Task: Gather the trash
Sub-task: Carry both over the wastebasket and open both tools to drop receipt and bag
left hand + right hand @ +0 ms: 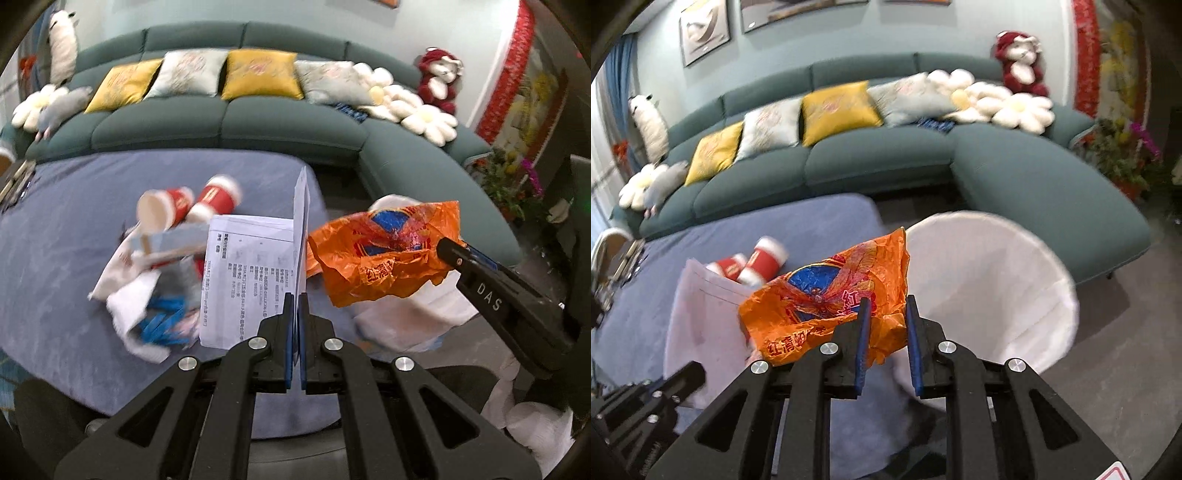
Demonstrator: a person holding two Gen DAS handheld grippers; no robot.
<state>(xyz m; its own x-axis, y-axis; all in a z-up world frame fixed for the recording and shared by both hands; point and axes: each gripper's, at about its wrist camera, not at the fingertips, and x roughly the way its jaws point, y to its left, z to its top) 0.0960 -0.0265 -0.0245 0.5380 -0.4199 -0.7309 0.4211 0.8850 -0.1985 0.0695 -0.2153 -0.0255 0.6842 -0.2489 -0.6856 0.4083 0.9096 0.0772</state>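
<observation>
Left wrist view: your left gripper (295, 314) has its fingers pressed together on the lower edge of a folded printed sheet (255, 273), which stands up from the pinch and hangs clear above the blue-covered counter (66, 229). The risk here, in my judgement, is that so narrow a bite on loose paper could let the sheet slide out or fan open if you swing it quickly; a second leaf appears to stand upright in the same pinch, and it could slip free separately. Below remain two red paper cups (192, 201), a flat carton (173, 242) and white and blue scraps (147, 317), blurred and uncollected. Your right gripper (448, 247) enters from the right with the orange plastic bag (384, 251). Right wrist view: the right gripper (886, 325) has its fingers narrowed on a crumpled fold of the orange plastic bag (827, 299), with a visible gap between the blue pads (863, 332) that the film fills only partly. Slick film held at one corner may pull through, and the bulk of the bag billows leftward over the sheet, not over the white-lined bin (997, 280) just to the right. Releasing before the bag is over that opening would likely drop it on the counter or the floor (1108, 387).
</observation>
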